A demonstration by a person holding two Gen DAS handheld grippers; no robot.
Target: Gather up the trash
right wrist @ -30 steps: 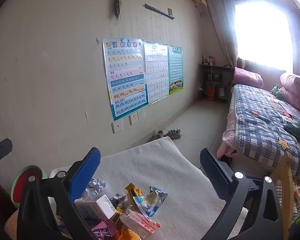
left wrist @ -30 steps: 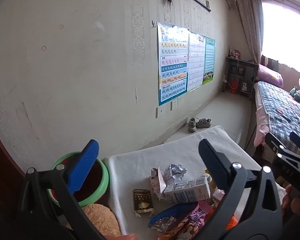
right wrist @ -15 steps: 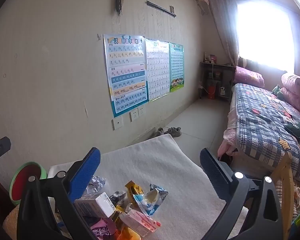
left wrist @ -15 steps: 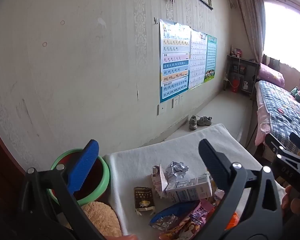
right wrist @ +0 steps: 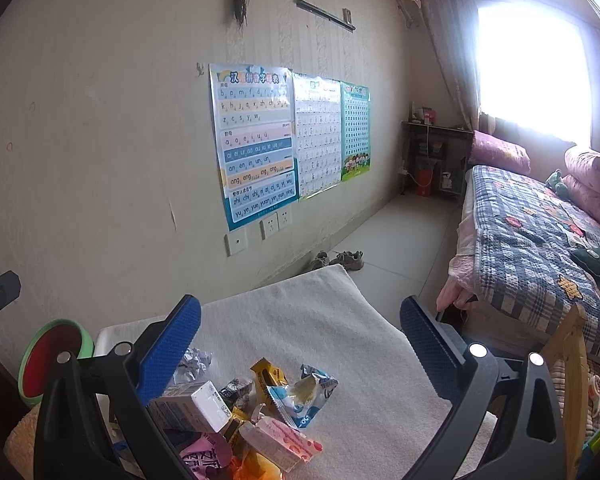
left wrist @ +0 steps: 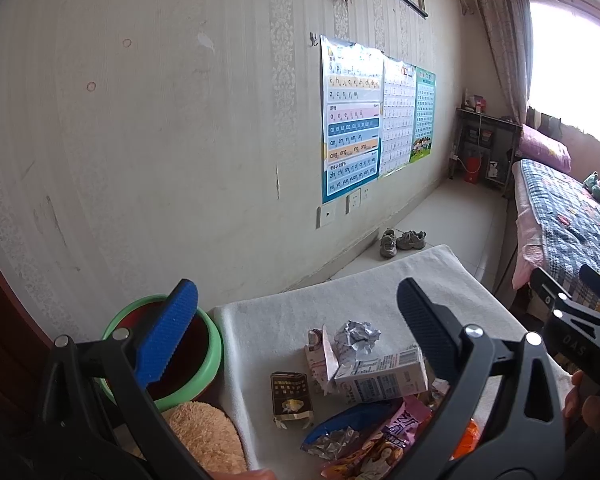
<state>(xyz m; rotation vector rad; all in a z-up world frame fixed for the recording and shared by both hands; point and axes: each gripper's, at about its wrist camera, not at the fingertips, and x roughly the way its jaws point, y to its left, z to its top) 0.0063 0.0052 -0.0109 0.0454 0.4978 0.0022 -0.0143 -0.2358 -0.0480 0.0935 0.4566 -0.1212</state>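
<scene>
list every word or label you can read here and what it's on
"b p m f", "k h j q x zh ch", "z c s y w", "a o e i u", "an en in un", "ang eng ing ong", "zhi chi shi ri zi ci si": pinyin poster on the wall.
"DAS": body of the right gripper.
Other two wall charts, milk carton, snack wrappers: print too small or blurred to read.

Wrappers on table, bin left

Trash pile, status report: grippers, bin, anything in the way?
Left gripper and right gripper: jaws open, empty. Trash pile untouched on white cloth. Green bin beside cloth, unobstructed.
</scene>
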